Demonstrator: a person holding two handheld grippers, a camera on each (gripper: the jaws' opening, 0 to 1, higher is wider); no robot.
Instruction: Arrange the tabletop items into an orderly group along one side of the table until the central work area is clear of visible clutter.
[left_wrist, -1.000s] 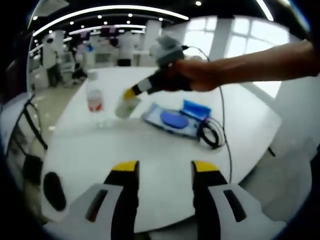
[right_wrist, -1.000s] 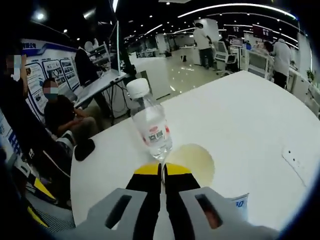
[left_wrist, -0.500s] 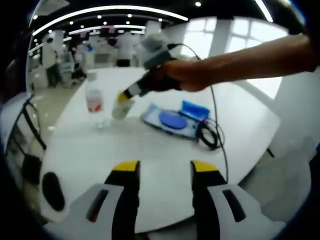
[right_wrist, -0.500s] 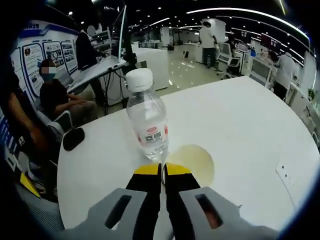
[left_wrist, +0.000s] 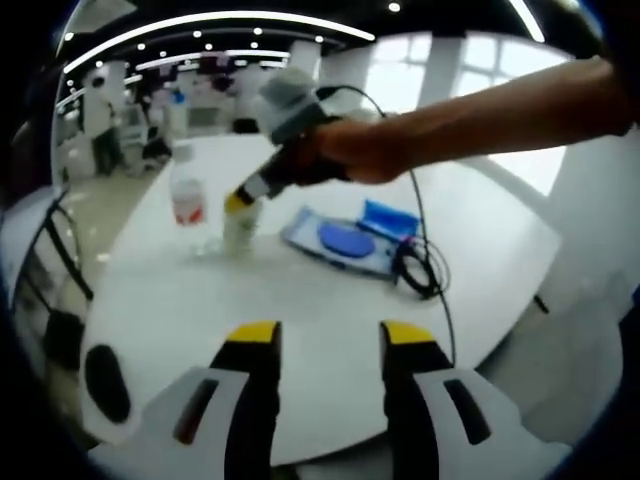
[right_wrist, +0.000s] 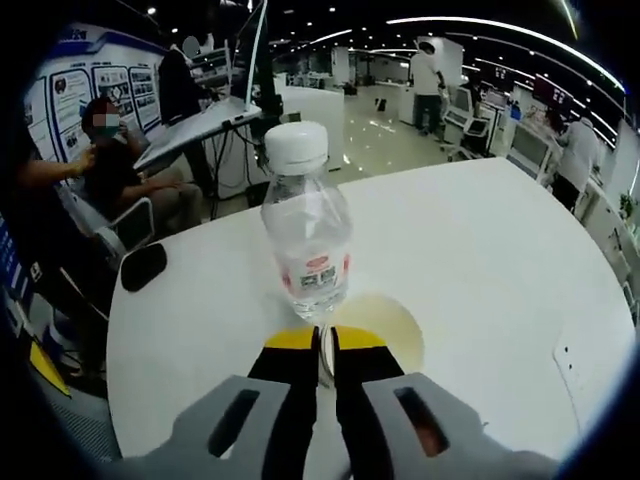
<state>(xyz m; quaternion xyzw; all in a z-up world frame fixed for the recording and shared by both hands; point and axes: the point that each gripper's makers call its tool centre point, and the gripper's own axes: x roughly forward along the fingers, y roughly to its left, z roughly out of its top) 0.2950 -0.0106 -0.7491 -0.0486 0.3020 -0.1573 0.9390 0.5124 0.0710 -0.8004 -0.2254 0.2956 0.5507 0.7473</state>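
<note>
A pale yellowish cup (left_wrist: 240, 228) stands upright on the white round table (left_wrist: 300, 300), close beside a clear water bottle (left_wrist: 187, 200) with a red label. My right gripper (left_wrist: 237, 204), held by a person's hand, reaches in from the right and is shut on the cup's rim. In the right gripper view the bottle (right_wrist: 305, 240) rises just ahead of my right gripper (right_wrist: 326, 340), and the cup (right_wrist: 380, 322) shows as a yellowish round under the jaws. My left gripper (left_wrist: 328, 335) hangs open over the table's near edge, holding nothing.
A blue tray (left_wrist: 345, 240) with a blue oval pad and a blue box (left_wrist: 390, 217) lies mid-table, with a coiled black cable (left_wrist: 420, 268) beside it. A black mouse (left_wrist: 105, 380) (right_wrist: 143, 265) sits near the table edge. People and desks stand beyond.
The right gripper has carried the cup leftward and down, from tilted in the air to upright beside the bottle. The left gripper has stayed still.
</note>
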